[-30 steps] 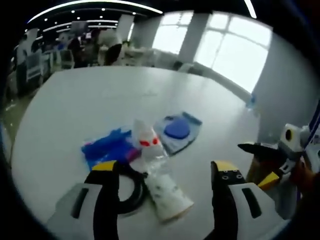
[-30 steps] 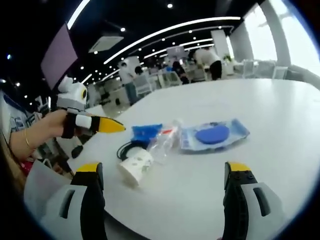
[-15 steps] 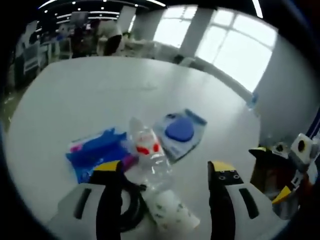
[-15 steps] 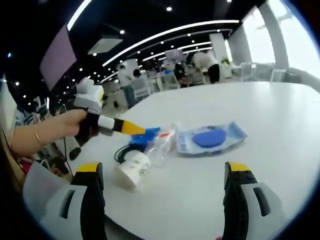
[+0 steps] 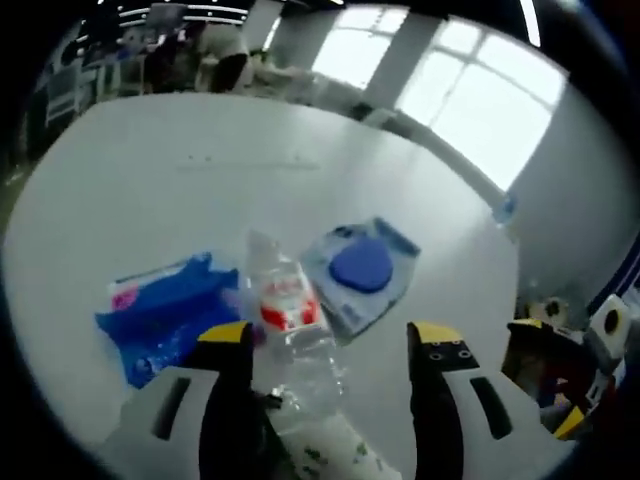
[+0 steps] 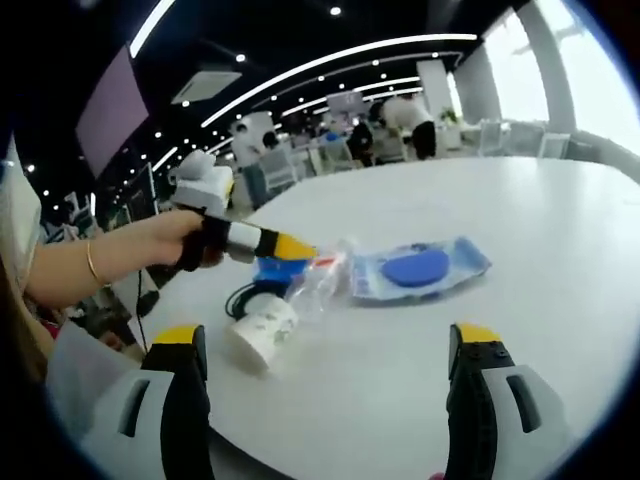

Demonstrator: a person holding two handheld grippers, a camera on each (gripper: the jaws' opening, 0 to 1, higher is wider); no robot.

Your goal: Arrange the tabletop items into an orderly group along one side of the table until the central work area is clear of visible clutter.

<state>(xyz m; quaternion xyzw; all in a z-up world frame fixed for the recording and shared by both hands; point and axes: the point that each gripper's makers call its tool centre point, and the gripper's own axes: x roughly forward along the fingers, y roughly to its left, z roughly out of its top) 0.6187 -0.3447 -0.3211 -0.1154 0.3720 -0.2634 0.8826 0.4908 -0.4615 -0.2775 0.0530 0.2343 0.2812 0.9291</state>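
Far left on the white table point(image 5: 150, 190) in the left gripper view: a blue packet point(image 5: 165, 310), flat, partly under the neighbouring bottle. Next rightward, a clear plastic bottle point(image 5: 285, 320) with a red label, lying on its side, long axis running from between the jaws away toward the table's middle. Beyond it to the right, a clear pouch with a blue round pad point(image 5: 360, 268), touching or just beside the bottle. Below the bottle, a white paper cup point(image 5: 335, 455) on its side and a dark cable coil, barely visible by the left jaw.

Left gripper point(image 5: 325, 345): jaws wide apart, straddling the bottle's near end without pinching it. Likely about to close across the bottle's width, since the axis lies along the jaws' reach.

Right gripper point(image 6: 325, 345): jaws wide, holding nothing, well short of the cluster. In that view, left gripper's yellow tips at the bottle point(image 6: 320, 285); clearly the nearer hand.
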